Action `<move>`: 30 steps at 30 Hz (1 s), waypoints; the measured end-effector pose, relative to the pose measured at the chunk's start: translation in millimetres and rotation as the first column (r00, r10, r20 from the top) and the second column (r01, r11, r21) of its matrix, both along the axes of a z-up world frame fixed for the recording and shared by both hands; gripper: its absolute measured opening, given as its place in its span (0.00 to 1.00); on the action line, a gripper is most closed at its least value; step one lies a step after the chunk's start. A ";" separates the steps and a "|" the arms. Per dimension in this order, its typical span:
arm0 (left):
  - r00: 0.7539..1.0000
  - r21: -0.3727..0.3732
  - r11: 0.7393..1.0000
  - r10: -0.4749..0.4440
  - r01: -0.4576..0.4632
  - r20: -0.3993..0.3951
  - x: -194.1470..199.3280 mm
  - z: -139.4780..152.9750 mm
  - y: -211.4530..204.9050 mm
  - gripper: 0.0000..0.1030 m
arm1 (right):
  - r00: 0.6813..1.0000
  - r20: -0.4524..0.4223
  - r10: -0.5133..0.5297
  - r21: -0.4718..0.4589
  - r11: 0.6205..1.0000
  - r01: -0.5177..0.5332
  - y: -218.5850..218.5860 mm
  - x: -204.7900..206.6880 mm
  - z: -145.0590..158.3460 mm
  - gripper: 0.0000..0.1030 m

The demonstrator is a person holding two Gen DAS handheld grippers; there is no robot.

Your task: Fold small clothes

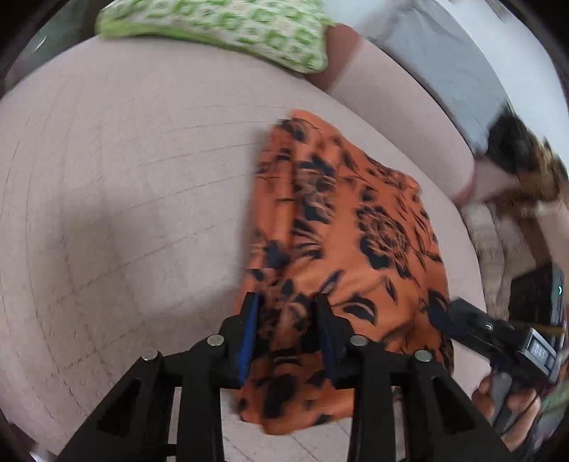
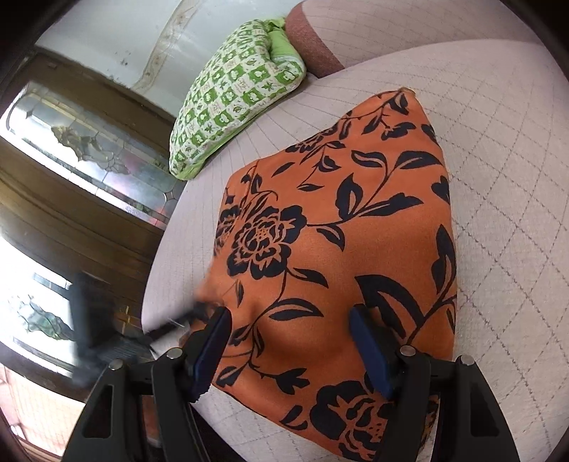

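From the left wrist we see the orange floral garment (image 1: 341, 256) lying folded on the pale quilted bed (image 1: 124, 195), with the right tongs (image 1: 439, 316) reaching in at the garment's right edge and the person's hand (image 1: 505, 401) wrapped around their handle; this view is smeared by motion. It also takes in a dark, furry heap (image 1: 522, 167) beyond the far edge of the bed, too blurred for us to name. The right wrist view shows none of that; instead it gives us the garment (image 2: 338, 248) sharp and flat, black flowers and leaves on orange, and a wooden wall with leaded glass panels (image 2: 89, 149) beside the bed (image 2: 498, 177). Both views catch the green-and-white checked pillow (image 1: 220, 32) (image 2: 234, 96) at the far end of the bed, well apart from the garment. The left tongs (image 1: 284, 305) stand partly open, the blue-lined fingers straddling the near edge of the cloth, which rises between them; we cannot tell whether the pads (image 1: 250, 330) actually press on it. The right tongs (image 2: 290, 320) are spread wider, hanging over the garment's near part with orange cloth filling the gap, and nothing is clamped between their fingers. At the left of that view the left tongs appear only as a dark blur.
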State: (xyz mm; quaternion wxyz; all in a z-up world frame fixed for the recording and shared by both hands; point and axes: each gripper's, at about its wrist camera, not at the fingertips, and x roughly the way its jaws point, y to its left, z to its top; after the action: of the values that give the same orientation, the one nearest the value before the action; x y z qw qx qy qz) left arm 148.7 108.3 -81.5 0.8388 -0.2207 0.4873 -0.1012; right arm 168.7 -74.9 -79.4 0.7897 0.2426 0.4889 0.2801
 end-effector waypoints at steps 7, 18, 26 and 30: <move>0.983 0.050 0.998 -0.032 0.024 0.181 -43.6 57.6 -11.1 0.40 | 0.998 -0.027 -0.055 0.057 0.997 0.057 -16.4 -7.6 23.1 0.70; 0.991 0.270 0.963 -0.060 0.026 0.120 -53.7 35.3 -41.9 0.42 | 0.990 -0.127 -0.059 0.061 0.996 0.067 -18.6 -16.7 4.6 0.77; 0.988 0.295 0.955 -0.063 0.018 0.141 -52.7 36.3 -45.2 0.47 | 0.998 -0.012 -0.062 -0.011 0.998 0.062 -8.2 -3.1 40.2 0.78; 0.989 0.295 0.955 -0.065 0.022 0.135 -52.3 31.9 -43.7 0.48 | 0.992 -0.088 -0.085 -0.043 0.996 0.082 -8.1 9.2 12.4 0.78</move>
State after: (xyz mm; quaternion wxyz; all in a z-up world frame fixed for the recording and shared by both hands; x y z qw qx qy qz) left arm 96.4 64.6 -49.6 0.8926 -0.0754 0.4403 -0.0618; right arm 177.9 -83.0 -67.0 0.7826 0.2597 0.5187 0.2261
